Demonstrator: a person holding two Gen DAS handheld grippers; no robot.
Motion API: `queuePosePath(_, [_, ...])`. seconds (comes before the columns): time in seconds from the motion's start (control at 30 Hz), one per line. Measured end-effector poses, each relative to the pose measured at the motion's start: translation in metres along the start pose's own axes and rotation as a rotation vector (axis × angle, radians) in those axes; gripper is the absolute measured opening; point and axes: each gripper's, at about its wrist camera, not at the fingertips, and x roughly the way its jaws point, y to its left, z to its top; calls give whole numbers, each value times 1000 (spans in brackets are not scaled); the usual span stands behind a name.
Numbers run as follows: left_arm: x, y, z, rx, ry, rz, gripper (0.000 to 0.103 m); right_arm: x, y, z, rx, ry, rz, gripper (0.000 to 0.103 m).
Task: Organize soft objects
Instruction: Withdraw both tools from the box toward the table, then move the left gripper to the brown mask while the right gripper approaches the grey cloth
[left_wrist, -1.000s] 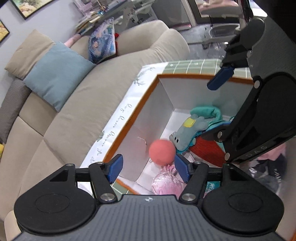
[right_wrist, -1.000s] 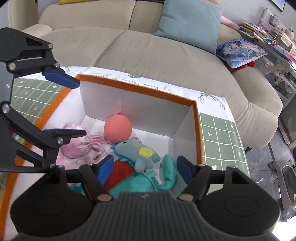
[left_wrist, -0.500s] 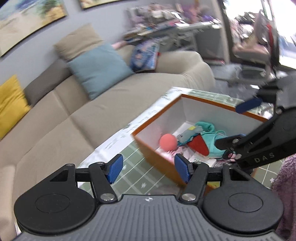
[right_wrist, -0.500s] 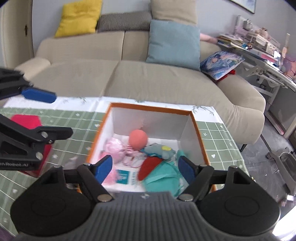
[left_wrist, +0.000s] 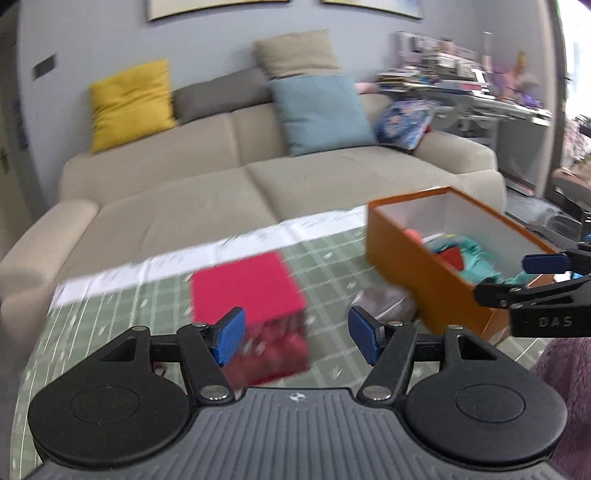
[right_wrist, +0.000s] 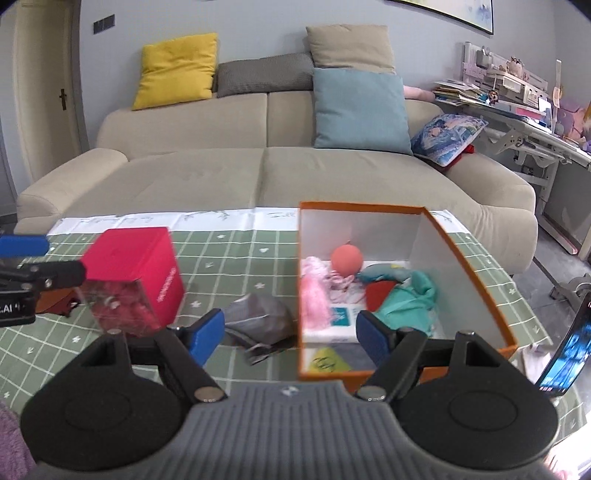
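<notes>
The left gripper (left_wrist: 294, 334) and right gripper (right_wrist: 290, 334) both hang over the table with blue ribbed fingers spread, gripping nothing. "DAS" shows in raised letters on the right gripper's black arm in the left view. A crumpled grey bag (right_wrist: 258, 319) lies on the green checked cloth (right_wrist: 229, 266), between a glossy red box (right_wrist: 135, 275) with unreadable white side lettering and the orange cardboard box (right_wrist: 476, 280). That white-lined box holds the soft things: a coral ball (right_wrist: 347, 259), pink fabric (right_wrist: 314, 291), a teal cloth (right_wrist: 410, 299). Beyond is a beige sofa (right_wrist: 258, 173).
</notes>
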Motion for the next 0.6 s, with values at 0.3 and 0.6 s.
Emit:
queuePosePath(0.3, [-8, 44, -41, -141, 72, 74, 77, -7, 38, -23, -91, 10, 52, 84])
queuePosePath(0.6, [-9, 86, -47, -225, 82, 129, 83, 7, 59, -30, -149, 48, 54, 84])
